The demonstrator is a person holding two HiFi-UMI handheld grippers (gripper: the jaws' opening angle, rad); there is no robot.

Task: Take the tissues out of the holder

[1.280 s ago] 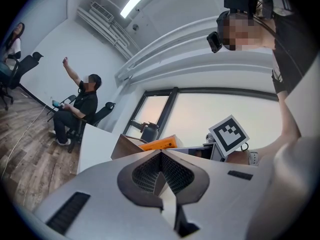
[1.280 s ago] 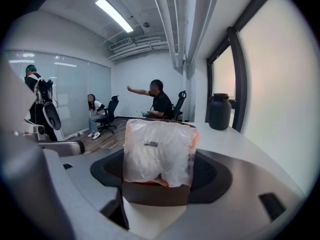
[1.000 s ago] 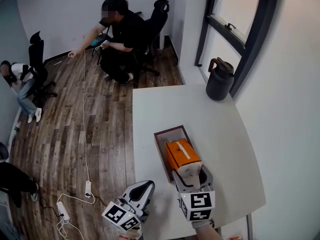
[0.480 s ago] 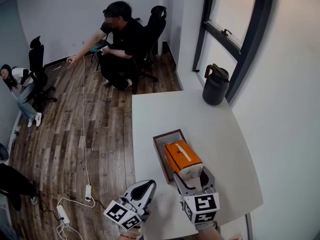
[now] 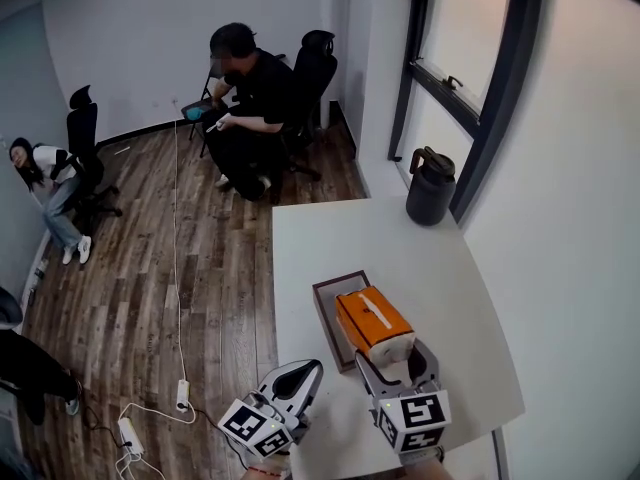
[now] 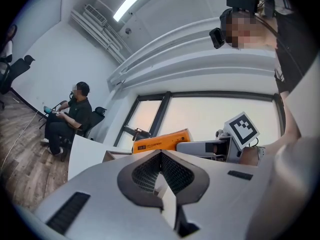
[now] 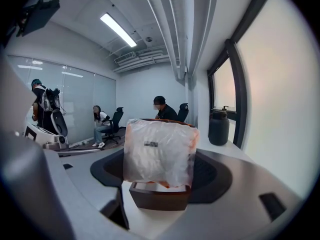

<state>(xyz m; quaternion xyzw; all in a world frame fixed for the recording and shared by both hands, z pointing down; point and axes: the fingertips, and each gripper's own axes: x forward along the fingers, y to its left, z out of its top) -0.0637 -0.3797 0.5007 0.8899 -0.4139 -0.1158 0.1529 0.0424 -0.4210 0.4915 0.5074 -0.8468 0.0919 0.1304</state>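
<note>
Two grippers sat at the near end of the white table. At its left edge hung the left gripper, jaws pressed together on nothing. Next lay the brown holder, with the orange tissue pack tilted up over it, its near end clamped in the right gripper. Farthest right stood a black jug

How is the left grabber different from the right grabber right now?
The right gripper has its jaws spread wide, pressing on the orange tissue pack; the left gripper has its jaws shut together on nothing. The right gripper is over the table at the brown holder; the left gripper waits aside by the table's edge. Both are grey and carry a marker cube.
</note>
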